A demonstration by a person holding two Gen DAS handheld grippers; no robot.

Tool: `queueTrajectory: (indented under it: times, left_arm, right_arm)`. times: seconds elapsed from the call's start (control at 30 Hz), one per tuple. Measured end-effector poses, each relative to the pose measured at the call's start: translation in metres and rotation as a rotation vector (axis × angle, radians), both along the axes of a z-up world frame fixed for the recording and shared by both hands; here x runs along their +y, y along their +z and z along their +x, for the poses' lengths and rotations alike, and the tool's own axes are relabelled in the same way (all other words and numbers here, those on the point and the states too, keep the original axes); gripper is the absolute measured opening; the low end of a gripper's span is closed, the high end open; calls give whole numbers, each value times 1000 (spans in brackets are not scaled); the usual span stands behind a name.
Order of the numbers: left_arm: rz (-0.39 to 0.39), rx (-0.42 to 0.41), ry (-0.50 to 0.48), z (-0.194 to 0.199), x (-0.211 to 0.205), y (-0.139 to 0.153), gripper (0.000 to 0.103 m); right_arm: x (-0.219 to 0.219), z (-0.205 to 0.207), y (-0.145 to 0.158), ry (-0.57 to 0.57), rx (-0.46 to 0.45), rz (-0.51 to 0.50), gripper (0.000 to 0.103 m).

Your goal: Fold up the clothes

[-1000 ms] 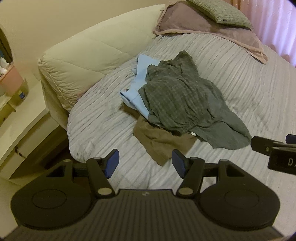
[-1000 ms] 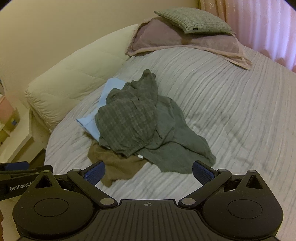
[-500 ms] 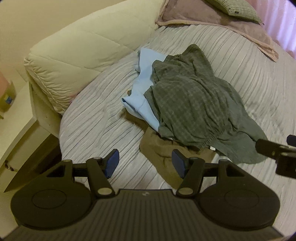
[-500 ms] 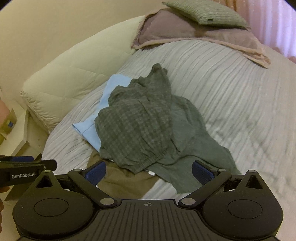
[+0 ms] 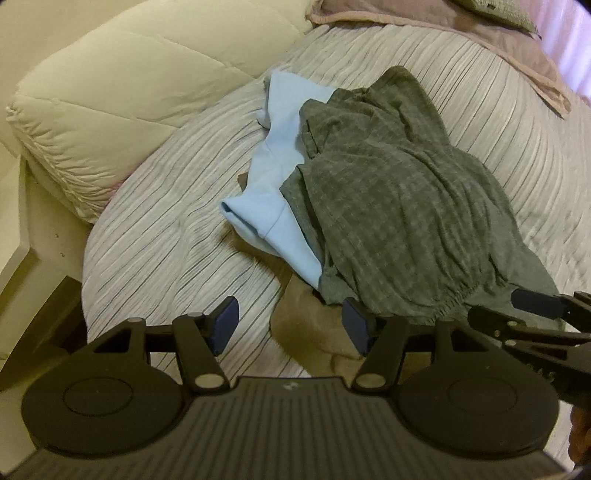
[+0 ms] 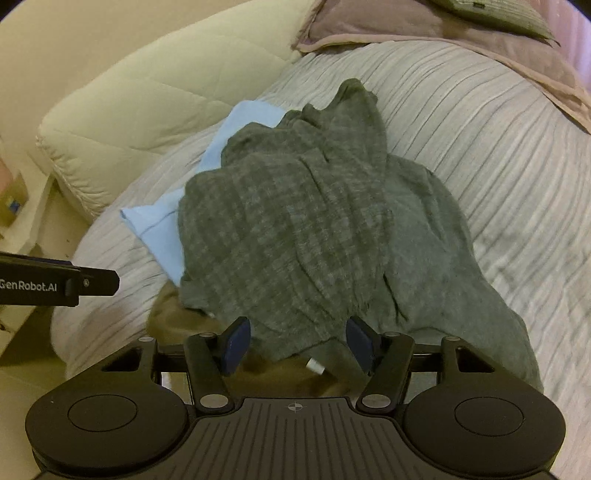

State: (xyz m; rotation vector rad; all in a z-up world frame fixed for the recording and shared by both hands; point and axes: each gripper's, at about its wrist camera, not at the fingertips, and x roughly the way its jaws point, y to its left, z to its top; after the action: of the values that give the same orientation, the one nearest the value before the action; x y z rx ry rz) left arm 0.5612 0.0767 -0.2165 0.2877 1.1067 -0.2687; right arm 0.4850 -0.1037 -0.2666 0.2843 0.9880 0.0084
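Where the striped grey bedspread (image 5: 498, 155) fills most of both frames, the bed carries one cream quilted duvet (image 5: 122, 92) bunched at upper left and two stacked pillows at the top right: a mauve one (image 6: 424, 26) under a green checked one (image 6: 498, 13). Four garments lie heaped mid-frame: a grey-green checked garment (image 6: 288, 236) on top, a plain grey-green garment (image 6: 436, 258) spreading from under it toward the lower right, a light blue garment (image 5: 273, 192) showing to its left, and a brown garment (image 5: 314, 325) at the bottom of the pile, nearest the cameras. Compared with a second ago the heap looms larger and lower in both views; both tools have come down toward it. The left tongs (image 5: 290, 330) stand spread, unchanged in width, empty, with the brown garment's edge seen between the pads. The right tongs (image 6: 297, 345) are closing from their widest; the checked garment's hem lies between the blue pads (image 6: 236, 343), which do not yet press on it.
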Motion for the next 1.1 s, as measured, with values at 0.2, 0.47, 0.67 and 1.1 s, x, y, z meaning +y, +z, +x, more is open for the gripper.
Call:
queueTrajectory:
  times: [0.2,0.47,0.67,1.1]
  left_arm:
    - [-5,28,-7,22,-6,-25,58]
    - [10,45,-5,38,-11,-43,58]
    - [-8,12,-15,39,-13,-29,58]
    - [-122,-169,-75,-11,-27,71,58]
  right_arm:
    - [5,21,-21,50,-27,-84,61]
    - [10,34,-36,131,-15,-162,0]
    - [-38,7,21,-42,-162,167,0]
    - [-126,-125,192,-338,-711,445,0]
